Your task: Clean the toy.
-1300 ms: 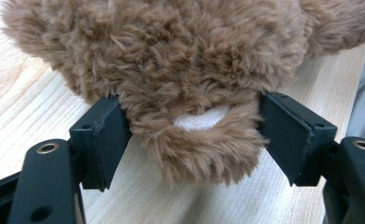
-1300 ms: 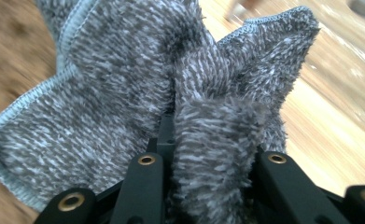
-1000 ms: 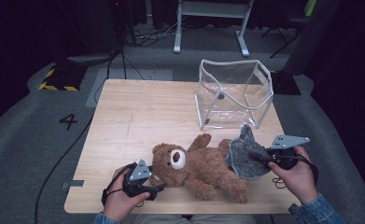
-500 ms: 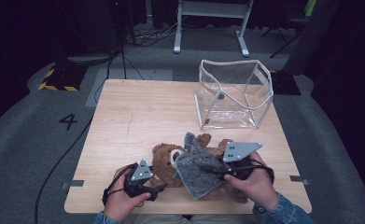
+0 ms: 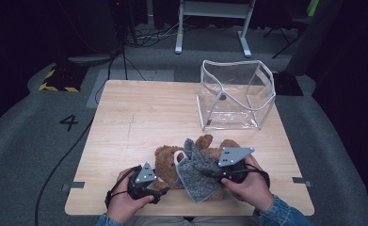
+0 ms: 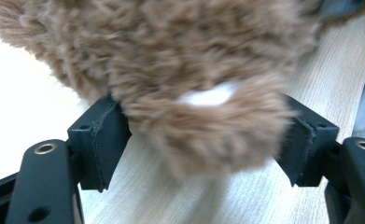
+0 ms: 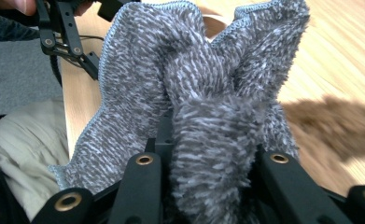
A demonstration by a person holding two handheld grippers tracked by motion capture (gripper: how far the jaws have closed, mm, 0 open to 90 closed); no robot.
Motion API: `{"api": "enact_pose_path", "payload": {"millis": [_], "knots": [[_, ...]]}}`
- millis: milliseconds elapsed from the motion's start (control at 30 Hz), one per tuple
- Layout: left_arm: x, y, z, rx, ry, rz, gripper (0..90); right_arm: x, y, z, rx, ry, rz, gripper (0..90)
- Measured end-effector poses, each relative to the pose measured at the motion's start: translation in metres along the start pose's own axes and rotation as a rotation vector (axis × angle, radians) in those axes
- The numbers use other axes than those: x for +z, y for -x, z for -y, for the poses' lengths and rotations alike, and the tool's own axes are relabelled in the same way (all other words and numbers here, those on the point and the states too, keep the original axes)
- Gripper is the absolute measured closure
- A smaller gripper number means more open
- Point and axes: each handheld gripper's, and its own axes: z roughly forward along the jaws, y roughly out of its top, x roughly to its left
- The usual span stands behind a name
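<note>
On the wooden desk [image 5: 139,117], my left claw [image 5: 159,189] grips the teddy bear [image 5: 165,162]; my right claw [image 5: 209,175] pinches the grey garment [image 5: 196,181] above it, dressing not yet begun.

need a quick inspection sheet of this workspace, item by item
surface: light wood table, bare at its far left
job's things: brown teddy bear lying near the front edge; grey cloth draped over its middle
clutter: clear bag standing open at the far right
grippers: left gripper has its jaws around the bear's fur; right gripper is shut on the bunched cloth
cables: black cable running off the table's left side
surroundings: grey carpet, a number 4 on the floor, a white frame behind
</note>
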Motion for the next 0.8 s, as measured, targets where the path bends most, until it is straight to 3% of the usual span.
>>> {"api": "enact_pose_path", "payload": {"millis": [33,100,267,533,667,800], "knots": [[0.001,0.001,0.0,-0.002,-0.004,0.015,25.7,-0.005,0.001,0.003,0.009,0.001,0.008,71.1],[0.002,0.001,-0.001,0.001,-0.009,-0.002,25.5,-0.014,0.003,0.01,0.012,0.004,0.035,71.0],[0.003,0.001,-0.001,-0.004,-0.015,0.005,25.5,-0.04,0.007,0.033,0.041,-0.015,0.105,70.9],[0.003,0.001,0.0,-0.003,-0.015,0.006,25.5,-0.059,0.02,0.081,0.15,-0.085,0.171,70.9],[0.003,0.001,0.001,0.0,-0.02,-0.005,25.5,-0.069,0.029,0.105,0.18,-0.155,0.25,70.9],[0.001,0.001,0.002,-0.003,-0.017,-0.011,25.7,-0.082,0.044,0.13,0.245,-0.193,0.315,70.8]]}}
